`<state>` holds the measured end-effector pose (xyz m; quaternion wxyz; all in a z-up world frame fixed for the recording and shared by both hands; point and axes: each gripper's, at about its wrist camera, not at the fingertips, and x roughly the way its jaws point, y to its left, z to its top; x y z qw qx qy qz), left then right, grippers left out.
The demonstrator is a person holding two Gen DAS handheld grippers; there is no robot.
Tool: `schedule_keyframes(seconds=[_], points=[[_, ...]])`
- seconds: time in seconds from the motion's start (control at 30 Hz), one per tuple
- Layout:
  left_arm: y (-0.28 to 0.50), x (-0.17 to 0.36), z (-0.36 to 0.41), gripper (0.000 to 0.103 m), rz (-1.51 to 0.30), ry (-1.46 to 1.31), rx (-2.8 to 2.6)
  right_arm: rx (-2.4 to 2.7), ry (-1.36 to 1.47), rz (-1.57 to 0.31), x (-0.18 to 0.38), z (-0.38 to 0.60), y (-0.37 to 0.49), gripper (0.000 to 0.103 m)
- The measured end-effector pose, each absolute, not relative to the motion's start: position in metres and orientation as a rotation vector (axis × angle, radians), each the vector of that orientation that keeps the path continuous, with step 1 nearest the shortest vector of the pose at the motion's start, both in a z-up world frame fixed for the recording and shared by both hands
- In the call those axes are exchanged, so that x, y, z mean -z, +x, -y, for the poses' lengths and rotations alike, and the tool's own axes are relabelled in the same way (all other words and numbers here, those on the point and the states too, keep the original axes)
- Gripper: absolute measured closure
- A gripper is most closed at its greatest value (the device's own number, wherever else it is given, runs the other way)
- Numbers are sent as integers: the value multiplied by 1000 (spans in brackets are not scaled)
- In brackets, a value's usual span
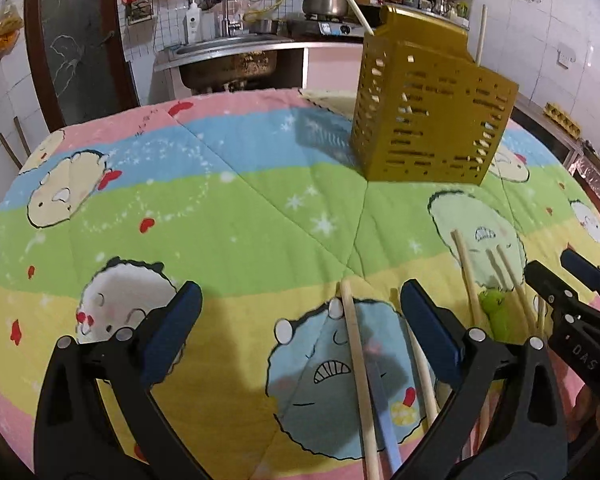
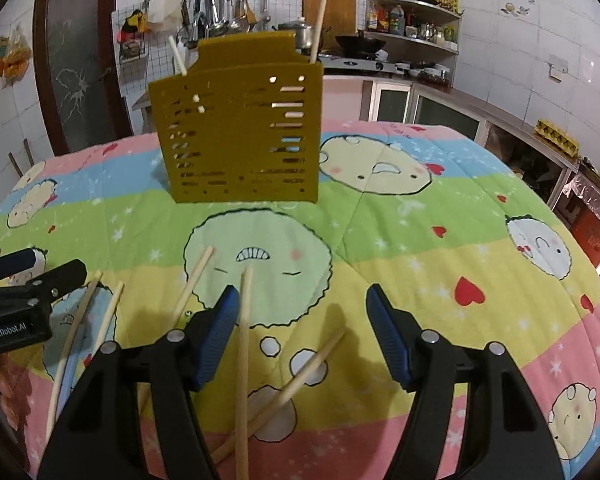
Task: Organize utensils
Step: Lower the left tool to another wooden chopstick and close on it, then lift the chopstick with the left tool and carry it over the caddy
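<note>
We see a mustard-yellow slotted utensil holder (image 2: 240,128) standing upright on the quilt-covered bench in the upper middle of the frame, two chopsticks (image 2: 318,24) poking out. Loose wooden chopsticks (image 2: 242,360) lie scattered at lower left.

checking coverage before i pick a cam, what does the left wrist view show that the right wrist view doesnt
Only the left wrist view: a small green item lying among the chopsticks, and the sink behind the table.

Only the right wrist view: a chopstick lying slantwise between the open right gripper jaws, and the yellow egg tray.

Both: the mustard utensil holder with two chopsticks standing in it, loose chopsticks on the cartoon quilt, and the open left gripper.
</note>
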<state>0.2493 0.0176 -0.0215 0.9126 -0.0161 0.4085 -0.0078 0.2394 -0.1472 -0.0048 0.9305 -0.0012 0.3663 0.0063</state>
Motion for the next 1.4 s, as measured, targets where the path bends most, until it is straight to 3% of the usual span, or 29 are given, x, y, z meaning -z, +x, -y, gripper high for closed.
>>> schedule_keyframes(seconds=[0.1, 0.33, 0.7, 0.83, 1.2, 1.27, 1.4], points=[[250, 27, -15, 11, -859, -31, 23, -13, -17, -765, 7, 143, 242, 39], [255, 38, -13, 28, -917, -50, 45, -34, -32, -814, 14, 136, 252, 40], [253, 40, -3, 60, -933, -33, 69, -43, -38, -875, 19, 132, 266, 56], [251, 39, 2, 75, -939, -18, 81, -49, -30, -895, 22, 131, 271, 67], [256, 42, 1, 91, -932, -48, 59, -65, 12, -874, 23, 128, 269, 93], [256, 41, 1, 97, -928, -46, 60, -69, 21, -872, 22, 130, 268, 94], [257, 40, 2, 97, -922, -48, 63, -73, 43, -873, 21, 133, 268, 95]])
